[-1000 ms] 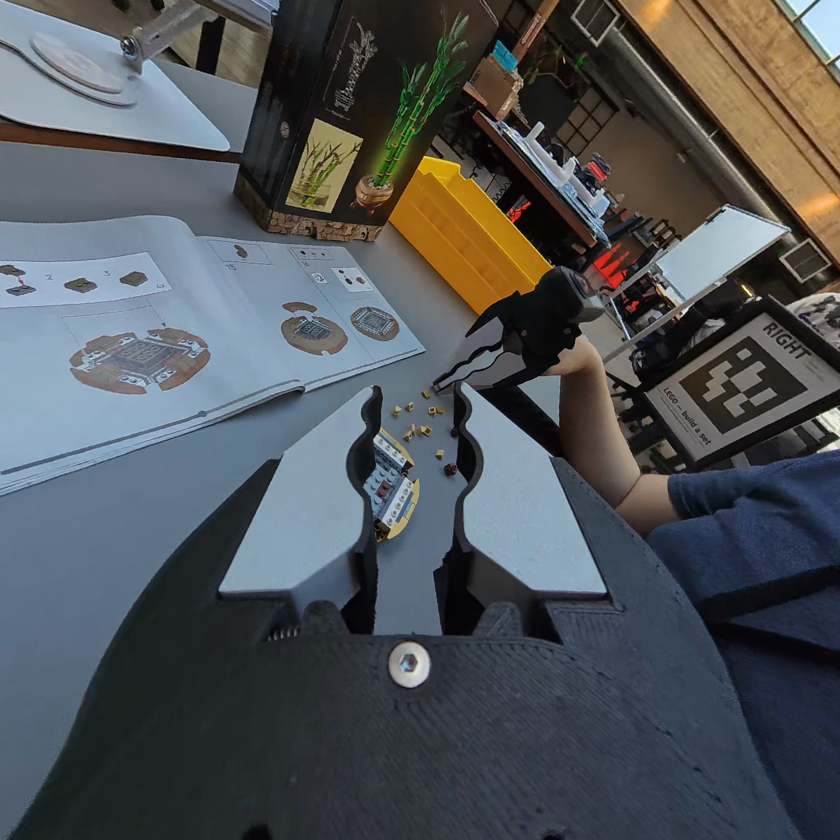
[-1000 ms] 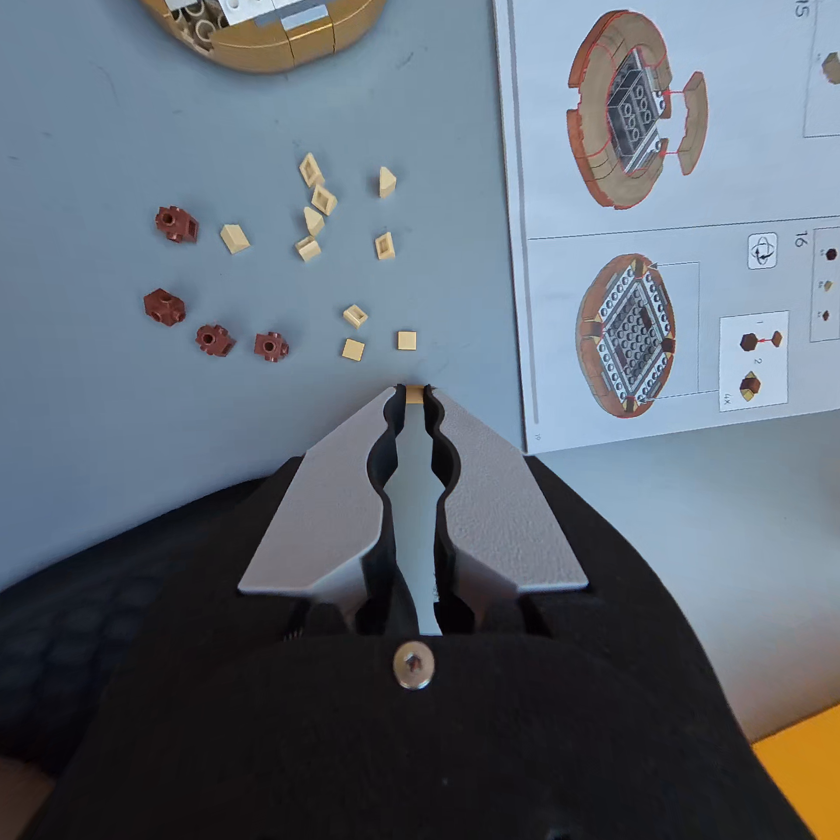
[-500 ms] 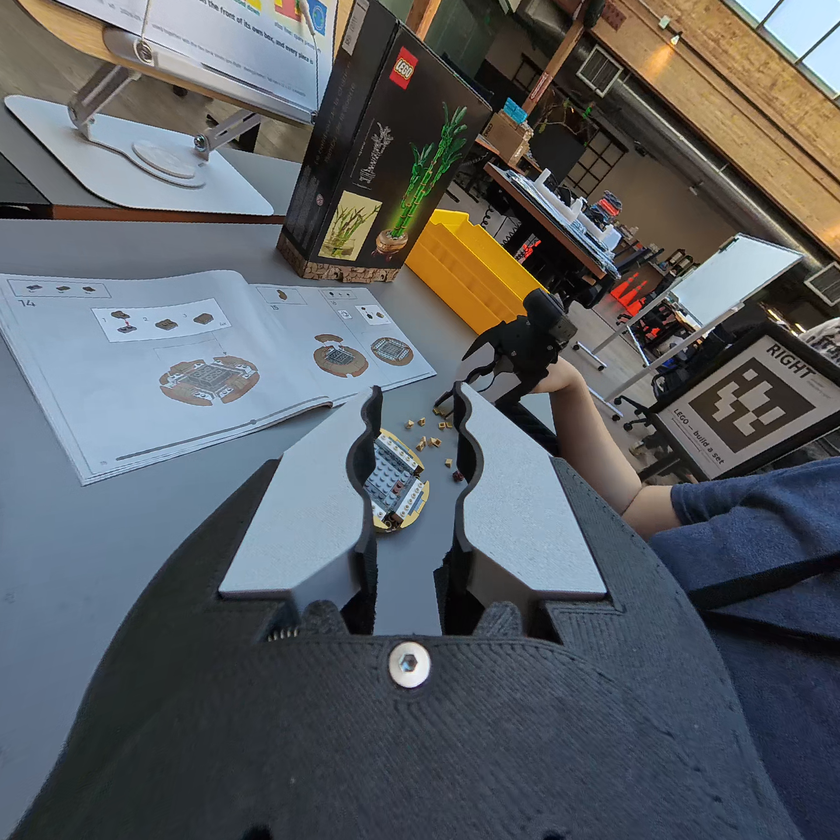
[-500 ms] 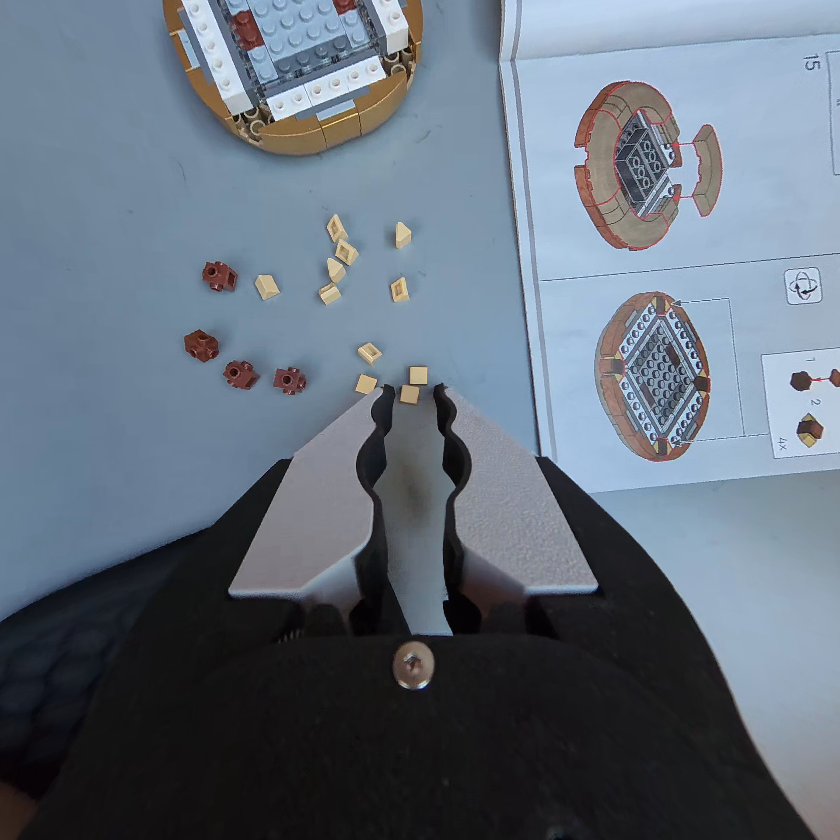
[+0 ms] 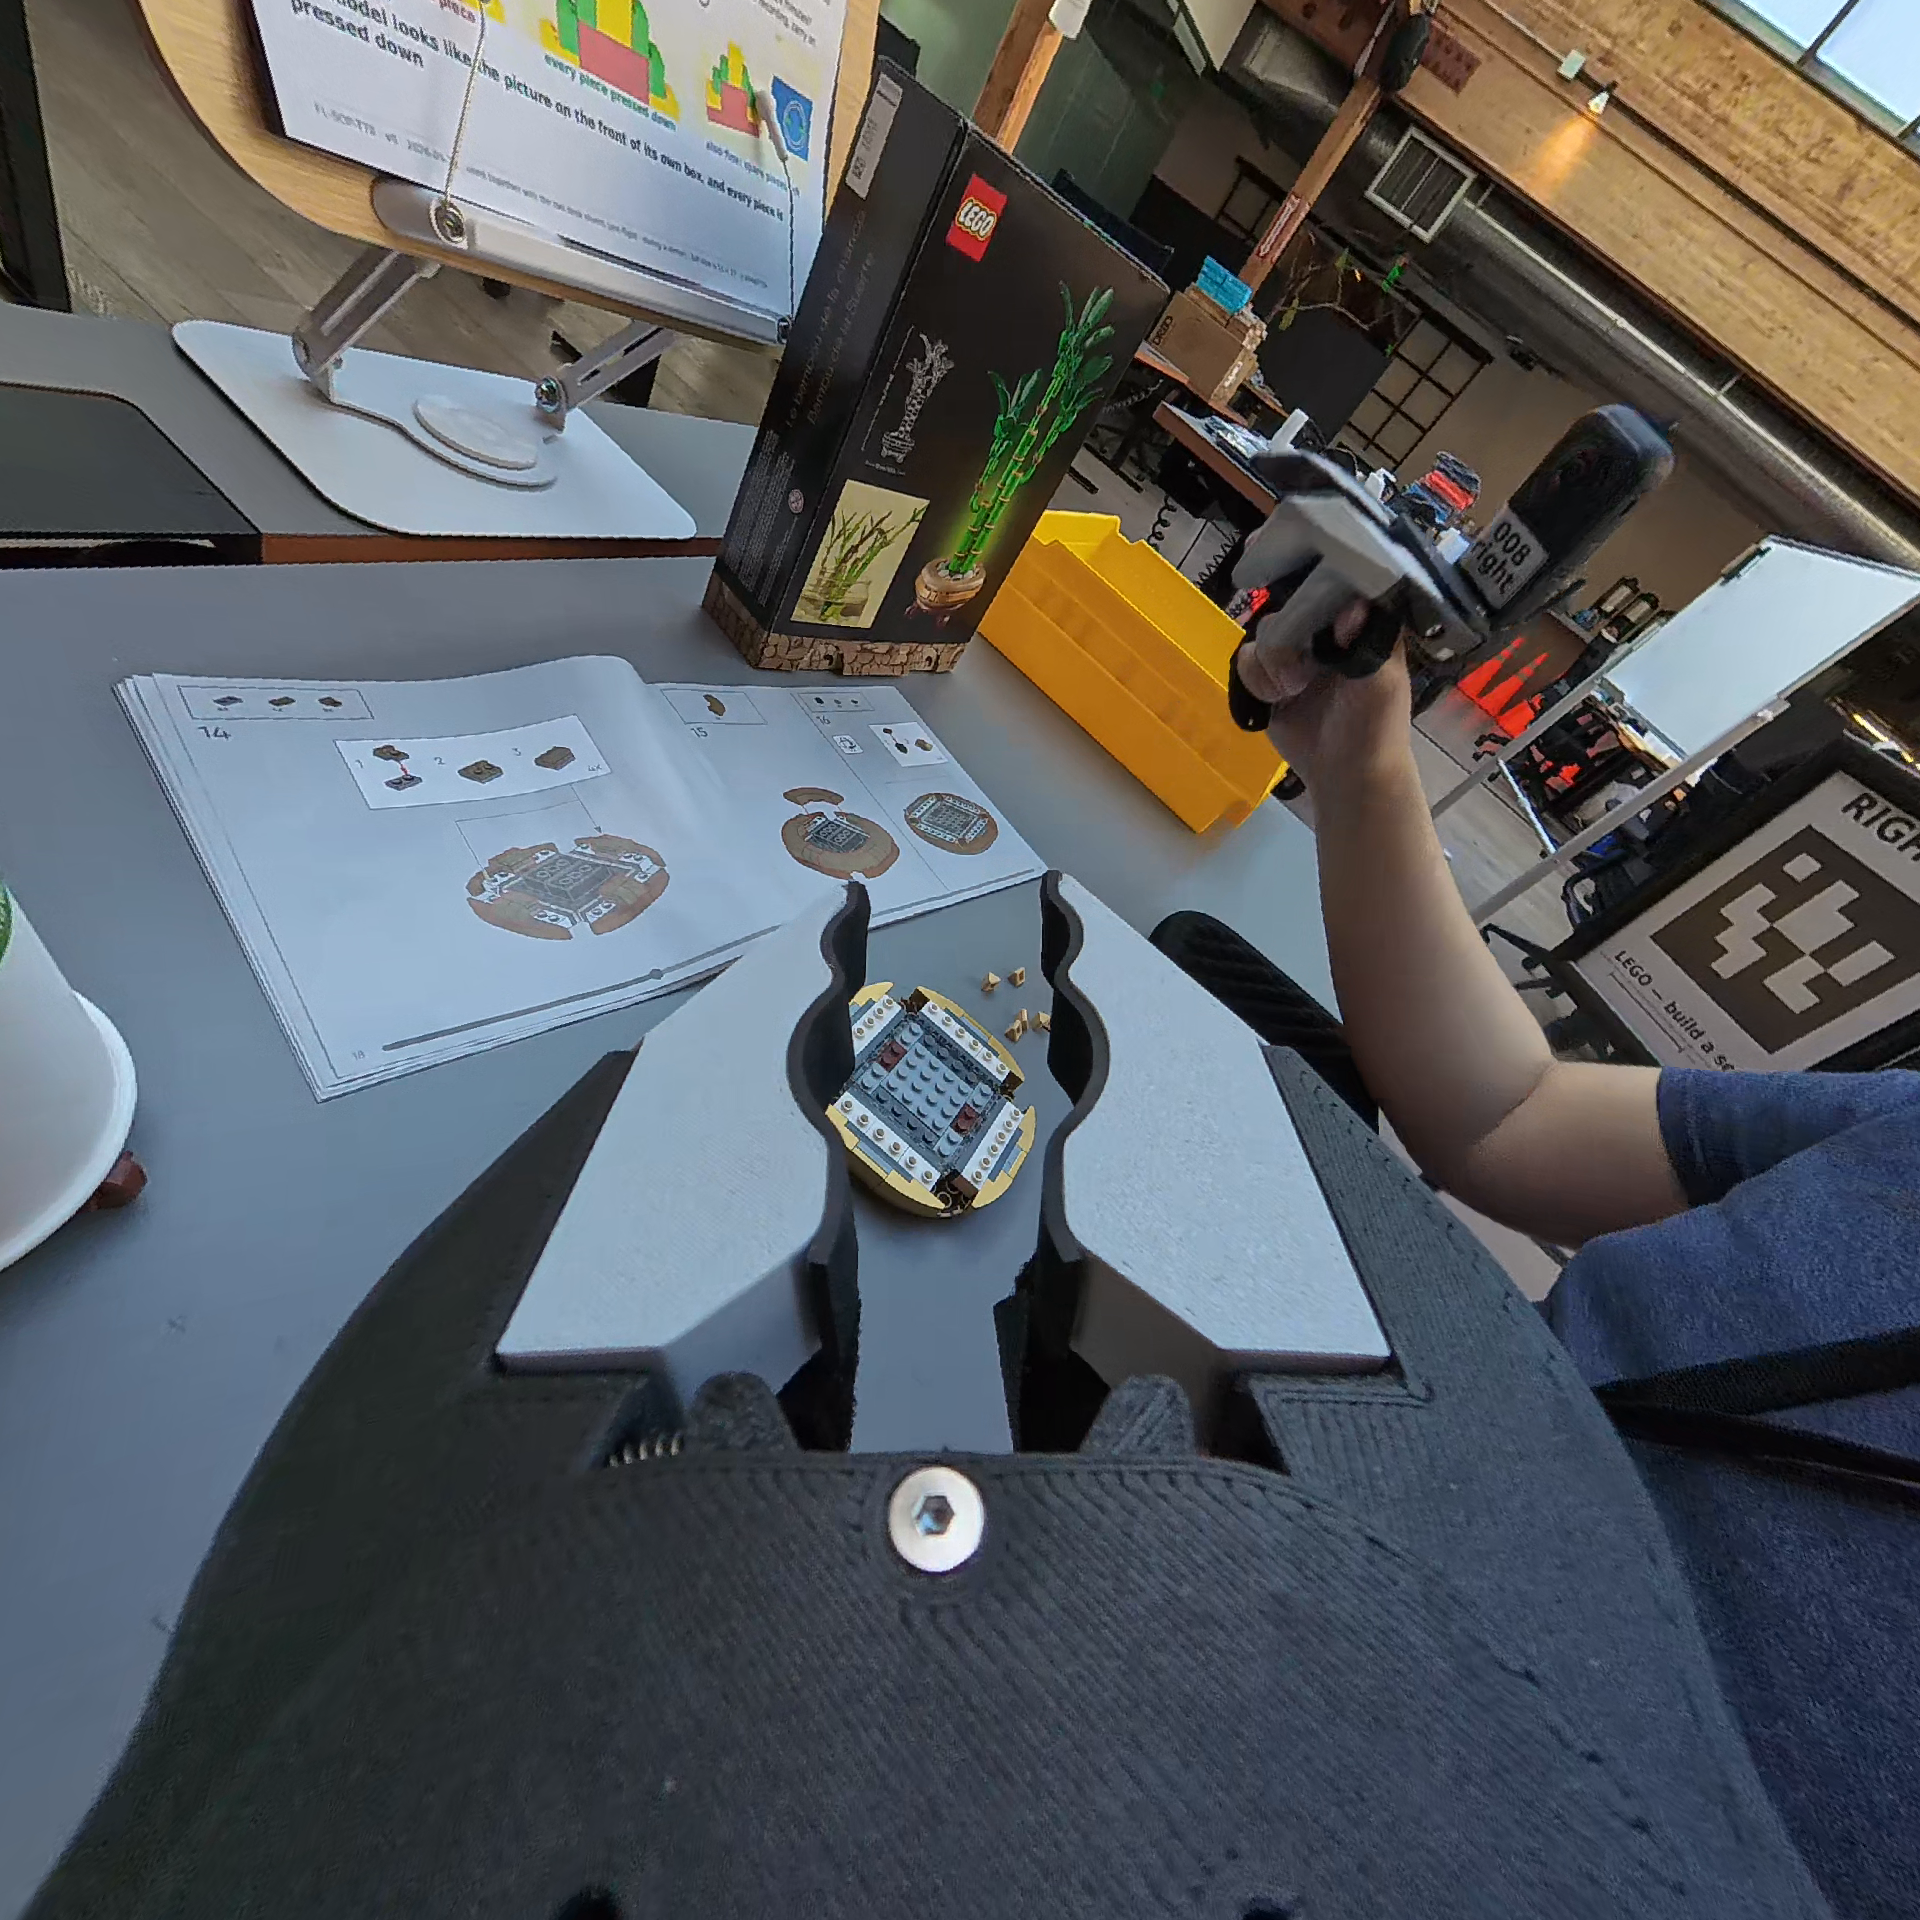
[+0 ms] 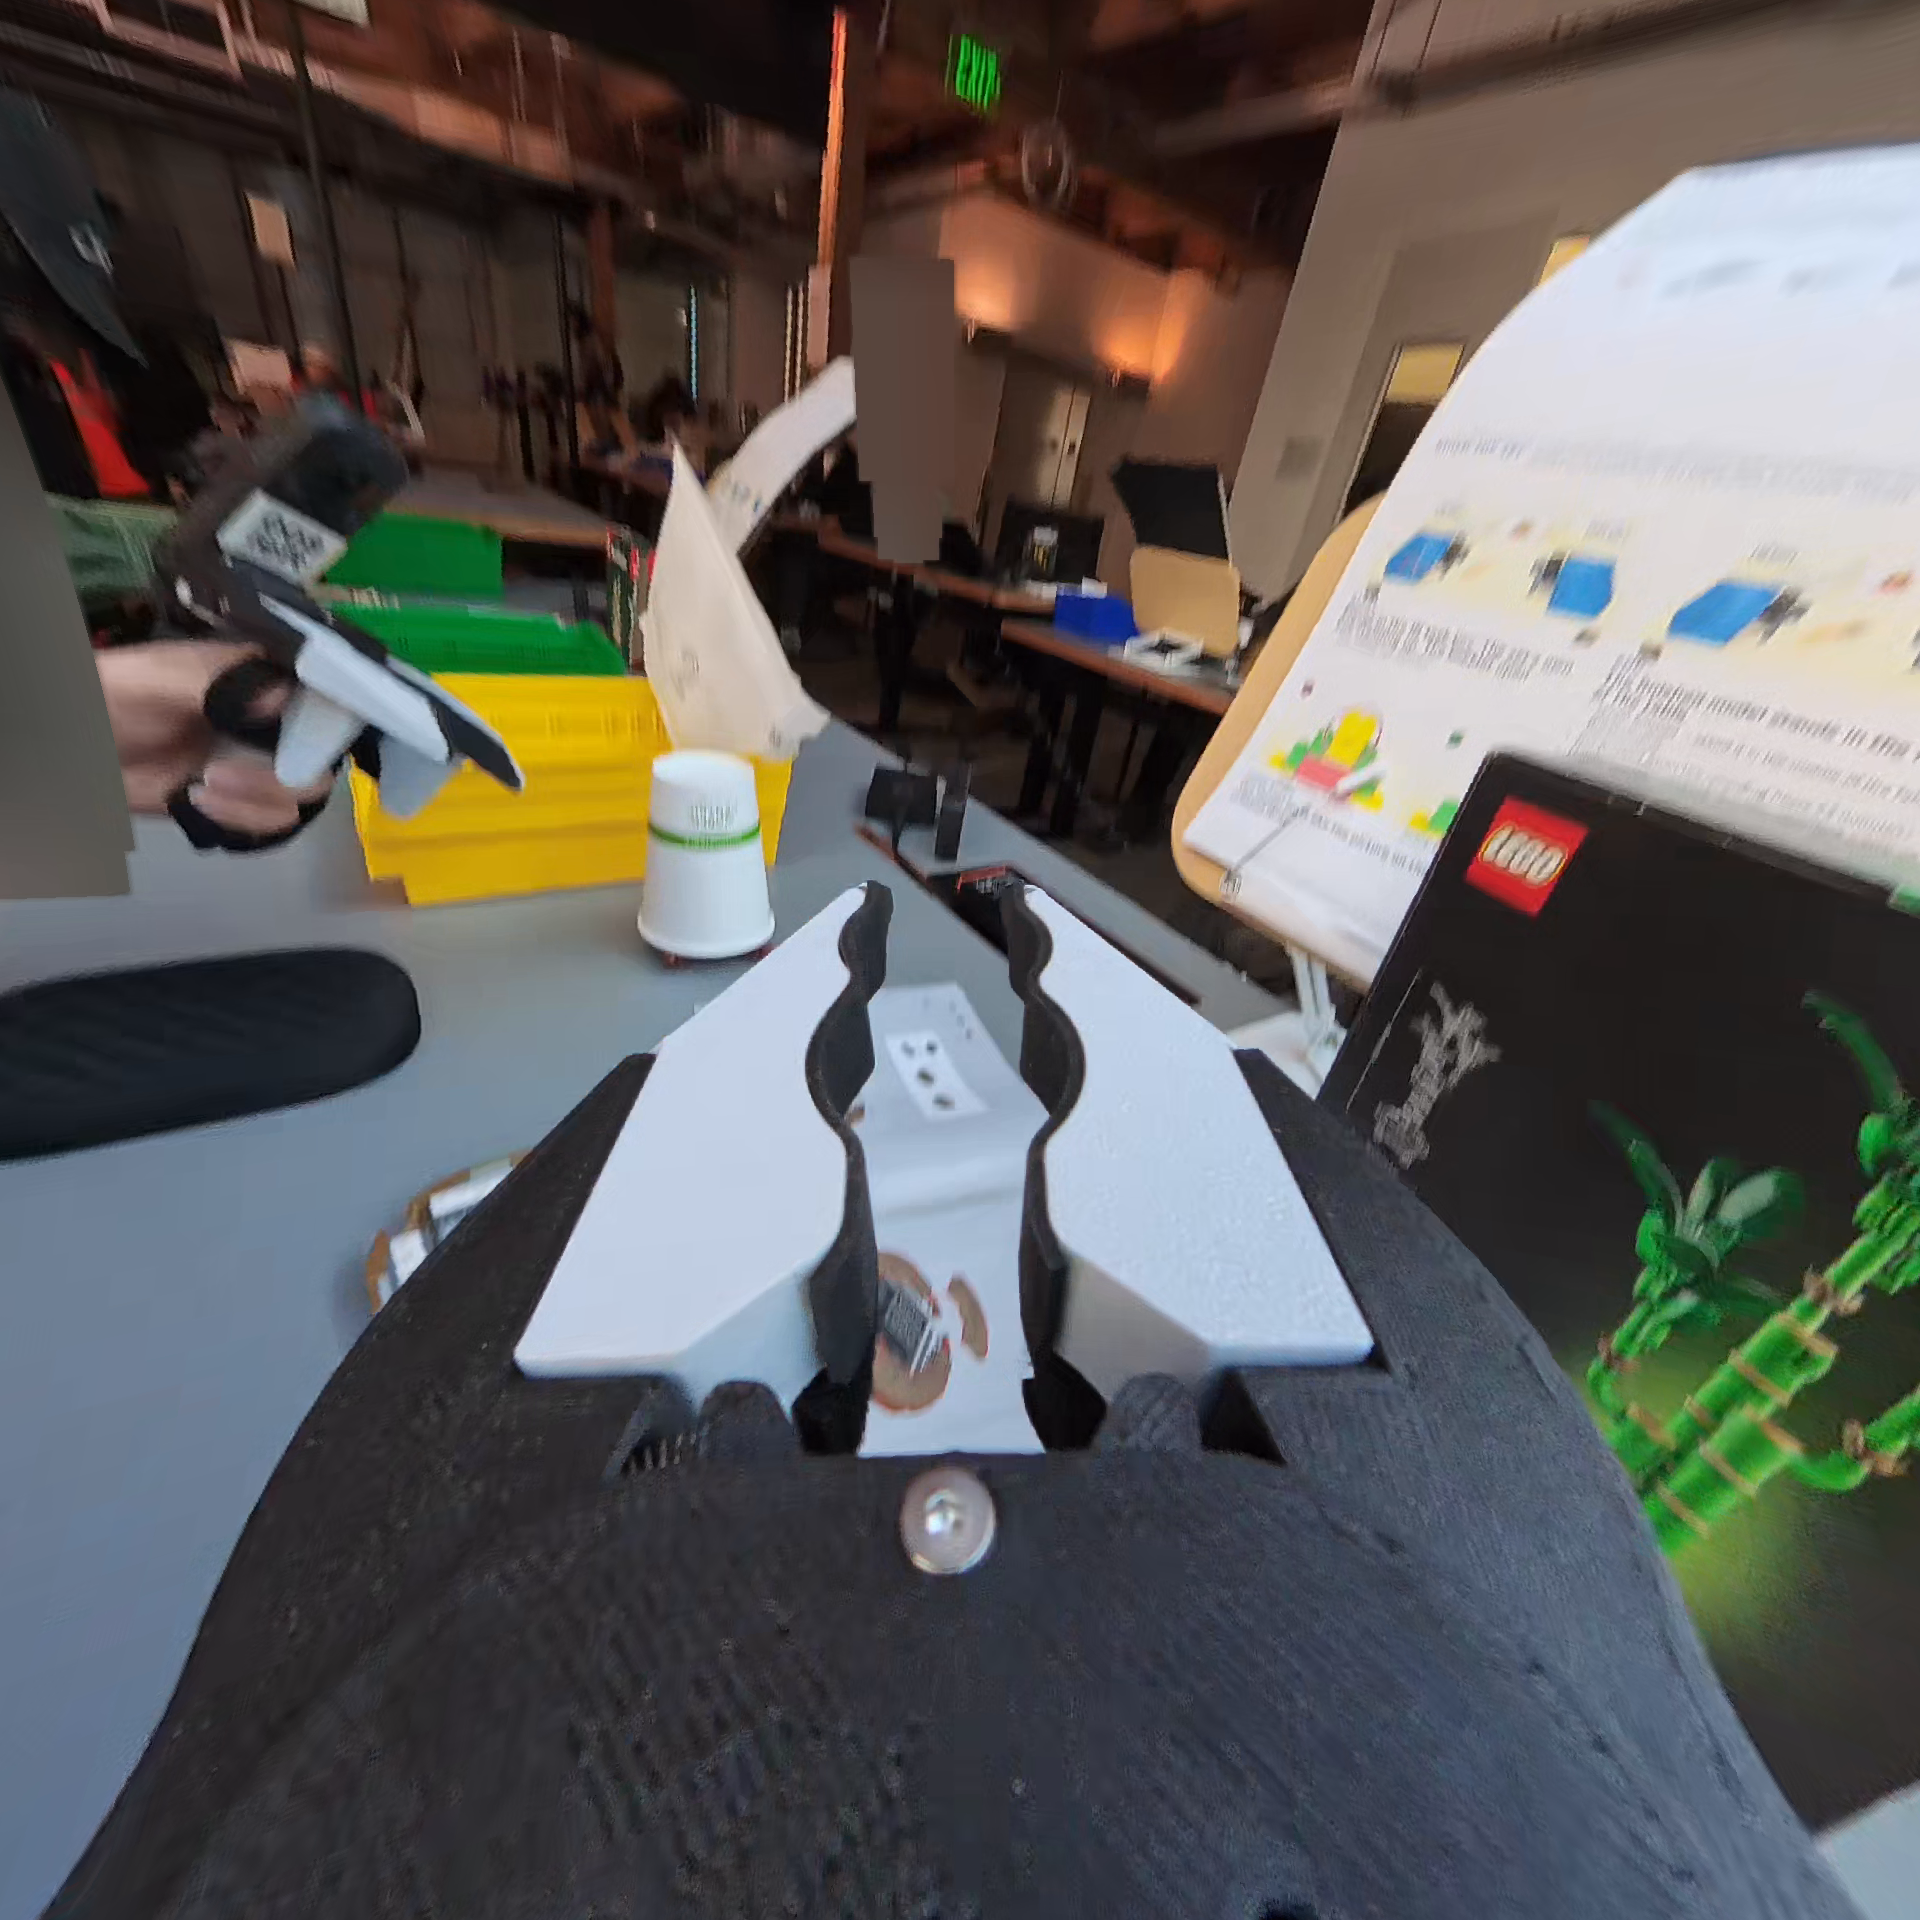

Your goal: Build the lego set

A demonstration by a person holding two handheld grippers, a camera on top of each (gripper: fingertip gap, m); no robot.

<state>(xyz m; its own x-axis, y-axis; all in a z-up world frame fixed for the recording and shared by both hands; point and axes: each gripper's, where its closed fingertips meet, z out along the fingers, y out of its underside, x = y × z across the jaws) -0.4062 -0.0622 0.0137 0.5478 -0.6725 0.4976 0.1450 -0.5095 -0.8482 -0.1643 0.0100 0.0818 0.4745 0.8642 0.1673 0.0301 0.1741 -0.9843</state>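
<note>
The round tan and grey lego base [image 5: 935,1101] lies on the grey table [image 5: 260,1351], seen between my left fingers. My left gripper [image 5: 951,904] hovers above it, open and empty. Several small tan pieces [image 5: 1013,1003] lie just beyond the base. The open instruction booklet [image 5: 520,831] lies to the left. My right gripper [image 6: 945,899] is open and empty, raised in the air over the booklet [image 6: 935,1070]. It shows in the left wrist view [image 5: 1273,520], held high at the right. The left gripper [image 6: 457,779] shows in the blurred right wrist view, and the base [image 6: 436,1216] peeks out beside my fingers.
The black lego box [image 5: 935,416] stands behind the booklet, with a yellow bin [image 5: 1122,665] to its right. A sheet on a stand [image 5: 540,94] is at the back. A white cup [image 6: 707,862] stands upside down at the left, and a black pad [image 6: 197,1039] lies at the table edge. Left tips to right tips: about 25 cm. From my left tips it is roughly 20 cm to the base [image 6: 436,1216]; from my right, 30 cm. My left wrist view [image 5: 939,1175] looks at it from another angle.
My right gripper let go of a small tan piece on the table, opened, and rose high, tilting up to face across the room. My left gripper drew back and up, still open.
</note>
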